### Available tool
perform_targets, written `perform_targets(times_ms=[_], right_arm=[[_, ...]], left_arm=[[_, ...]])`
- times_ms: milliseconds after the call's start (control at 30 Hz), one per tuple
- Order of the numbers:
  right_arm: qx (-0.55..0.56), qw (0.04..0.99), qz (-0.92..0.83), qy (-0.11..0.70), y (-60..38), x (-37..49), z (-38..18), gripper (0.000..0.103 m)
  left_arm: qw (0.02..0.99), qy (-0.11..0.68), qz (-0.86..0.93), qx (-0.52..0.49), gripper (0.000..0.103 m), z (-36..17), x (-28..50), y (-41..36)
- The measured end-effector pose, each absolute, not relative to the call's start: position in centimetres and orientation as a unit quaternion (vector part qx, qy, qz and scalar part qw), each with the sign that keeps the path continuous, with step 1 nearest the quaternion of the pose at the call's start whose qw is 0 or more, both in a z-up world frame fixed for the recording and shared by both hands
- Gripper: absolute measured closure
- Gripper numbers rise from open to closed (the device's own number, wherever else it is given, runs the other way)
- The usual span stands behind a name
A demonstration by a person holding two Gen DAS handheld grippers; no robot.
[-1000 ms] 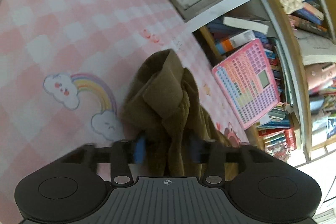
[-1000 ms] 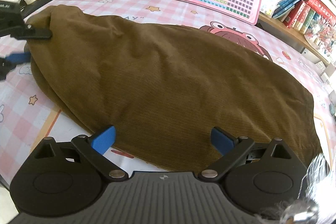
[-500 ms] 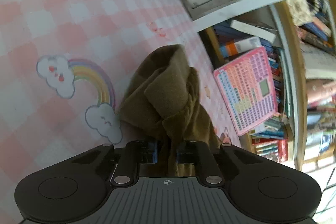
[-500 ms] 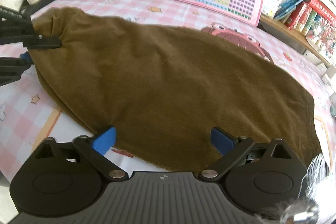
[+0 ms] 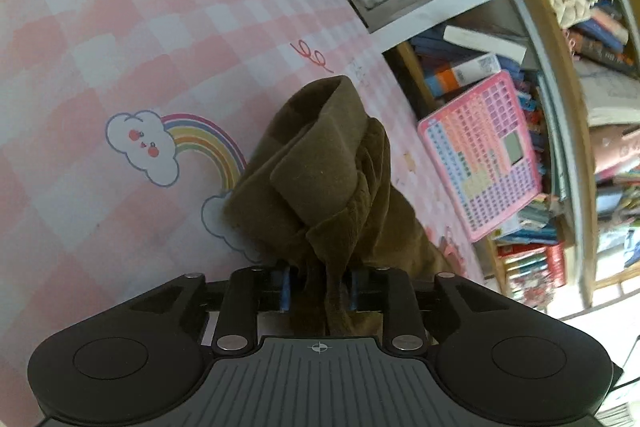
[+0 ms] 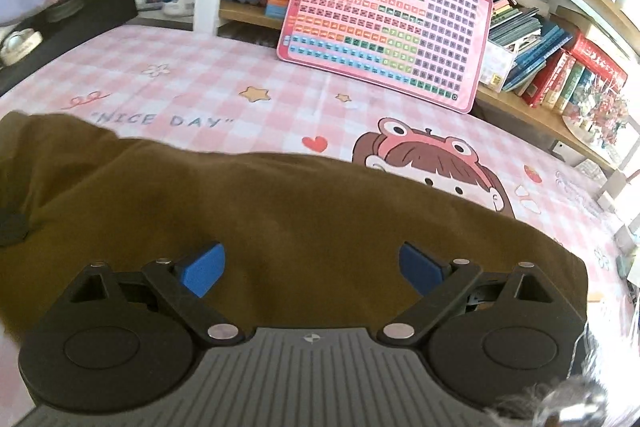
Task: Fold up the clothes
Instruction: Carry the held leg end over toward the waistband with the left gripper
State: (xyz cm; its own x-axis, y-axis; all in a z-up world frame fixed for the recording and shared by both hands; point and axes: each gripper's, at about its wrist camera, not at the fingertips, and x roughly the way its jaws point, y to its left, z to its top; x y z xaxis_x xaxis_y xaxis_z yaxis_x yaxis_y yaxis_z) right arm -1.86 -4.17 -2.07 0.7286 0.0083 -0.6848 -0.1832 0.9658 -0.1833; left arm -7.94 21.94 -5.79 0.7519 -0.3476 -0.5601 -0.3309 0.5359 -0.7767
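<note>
Brown garment on checked tablecloth, left gripper jaws clamped on it, right gripper jaws apart

The table is covered by a pink-and-white checked cloth printed with stars, a rainbow with clouds, a cartoon girl and the words "NICE DAY". A brown garment lies spread across the cloth toward its near edge. A pink keyboard toy stands tilted at the far edge, leaning against the bookshelf.
</note>
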Motion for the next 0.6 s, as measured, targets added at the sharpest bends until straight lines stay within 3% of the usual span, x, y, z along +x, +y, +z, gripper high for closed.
perform_targets(times_ms=[67,200,267,600], right_arm=[[-0.12,0.923,0.059,0.36,-3.8,-1.4,-2.2,0.008],[-0.141,0.917,0.077,0.365,-2.7,-0.5,-3.0,0.008],[-0.146,0.911,0.078,0.377,-2.5,-0.1,-3.5,0.004],[-0.152,0.901,0.093,0.396,-2.6,-4.5,-2.4,0.006]], left_arm=[[0.797,0.348,-0.013,-0.494,0.067,-6.0,-8.0,22.2],[0.784,0.33,-0.031,-0.526,0.036,-6.1,-8.0,22.3],[0.783,0.328,-0.033,-0.527,0.03,-5.9,-8.0,22.2],[0.779,0.324,-0.017,-0.536,0.032,-5.8,-7.6,21.9]])
